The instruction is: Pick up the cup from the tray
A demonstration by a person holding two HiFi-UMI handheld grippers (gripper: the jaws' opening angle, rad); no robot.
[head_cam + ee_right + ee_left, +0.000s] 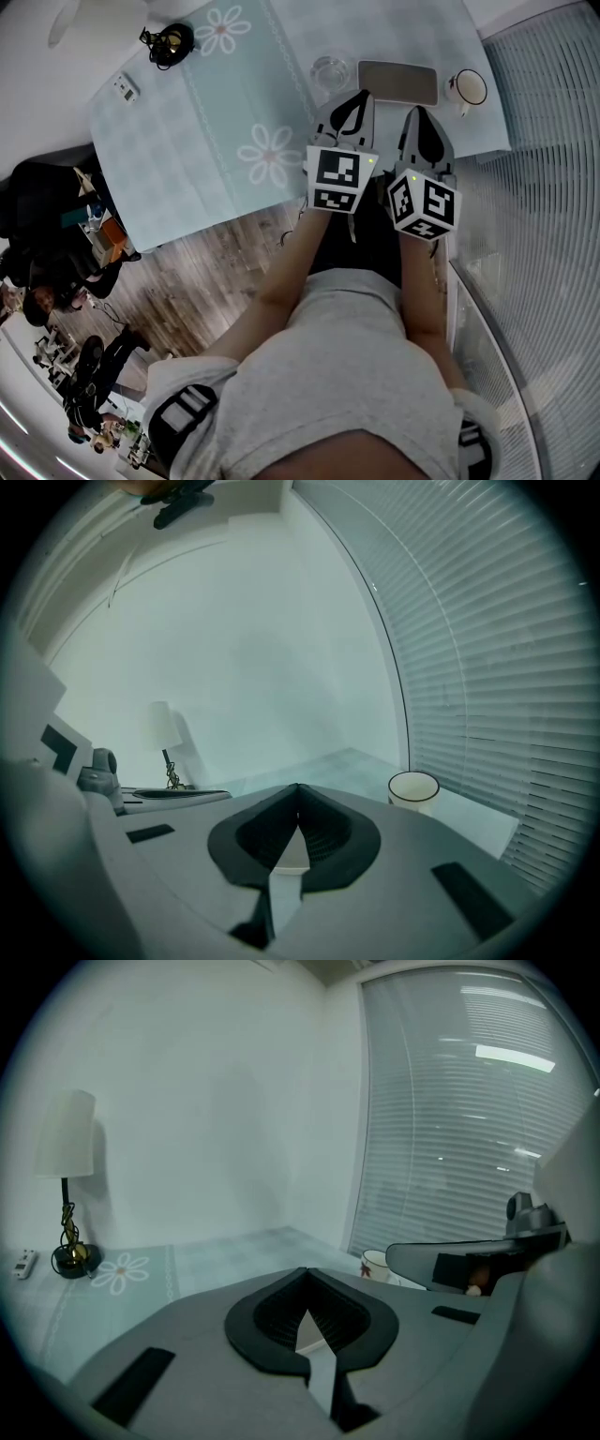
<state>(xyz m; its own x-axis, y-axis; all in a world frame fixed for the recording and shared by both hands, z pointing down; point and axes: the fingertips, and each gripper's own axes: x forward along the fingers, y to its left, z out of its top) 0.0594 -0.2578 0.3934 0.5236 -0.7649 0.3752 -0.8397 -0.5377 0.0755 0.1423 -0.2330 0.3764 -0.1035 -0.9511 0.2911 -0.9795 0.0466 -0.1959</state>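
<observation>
Slatted blinds point(553, 141) fill the right side. The desk point(178, 178) beside them is draped in pale teal checks printed with white daisies. A person in a grey shirt point(347, 375) stands at its near edge with both forearms stretched out.

Each hand carries a grey tool with a cube of black-and-white square markers; these patterns are the only print in view, and they spell no words. The left tool point(356, 98) has its jaws pressed together with nothing between them. The right tool point(419, 114) is closed the same way and is also empty. Both hang over the near edge of the desk, short of the things on it.

A grey rectangular tray point(397, 82) lies just ahead of them. A lamp point(169, 42) stands far to the left, with a cable coiled at its base.

The cup point(469, 87) stands on the desk just right of the tray, apart from both tools. It is white with a thin dark rim, and a small red mark on its side is too small to read. A clear glass point(330, 70) sits just left of the tray. A small white remote point(125, 89) lies near the lamp.
</observation>
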